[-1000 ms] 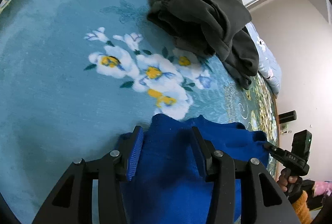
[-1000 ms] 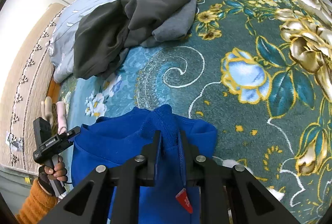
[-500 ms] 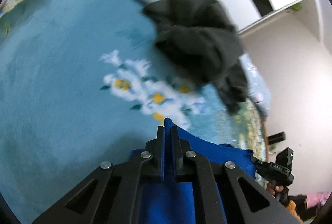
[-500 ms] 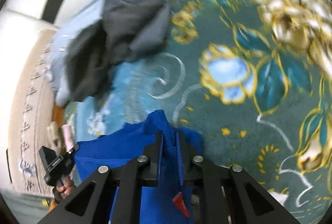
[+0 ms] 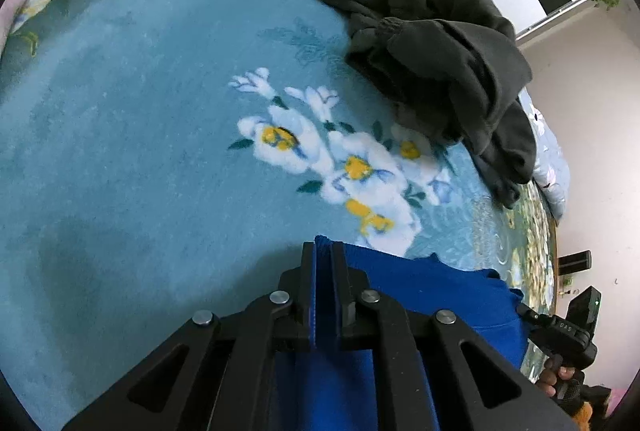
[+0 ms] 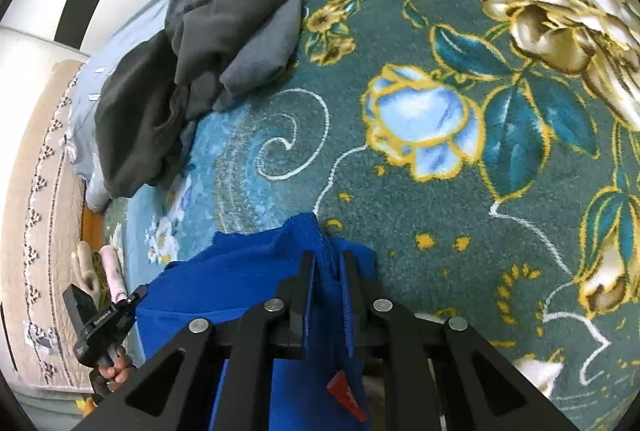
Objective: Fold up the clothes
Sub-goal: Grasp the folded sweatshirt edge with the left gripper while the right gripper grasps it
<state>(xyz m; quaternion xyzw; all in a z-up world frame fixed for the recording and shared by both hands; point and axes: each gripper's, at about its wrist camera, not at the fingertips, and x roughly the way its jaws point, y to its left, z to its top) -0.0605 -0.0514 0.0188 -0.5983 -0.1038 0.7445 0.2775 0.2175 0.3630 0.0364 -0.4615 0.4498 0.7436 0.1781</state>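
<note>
Two grippers pinch one blue garment (image 5: 420, 295) on the floral blanket (image 5: 140, 171). Left gripper (image 5: 325, 251): jaws nearly together, easing apart a little, a fold of blue cloth pressed between the pads. Ahead and right of it lies a dark grey heap (image 5: 436, 47) of clothes. Right gripper (image 6: 329, 259): jaws narrow, clamped on a bunched blue edge that rises between them; a red tag (image 6: 347, 395) hangs below. Grey heap (image 6: 200, 71) sits far ahead-left of it
</note>
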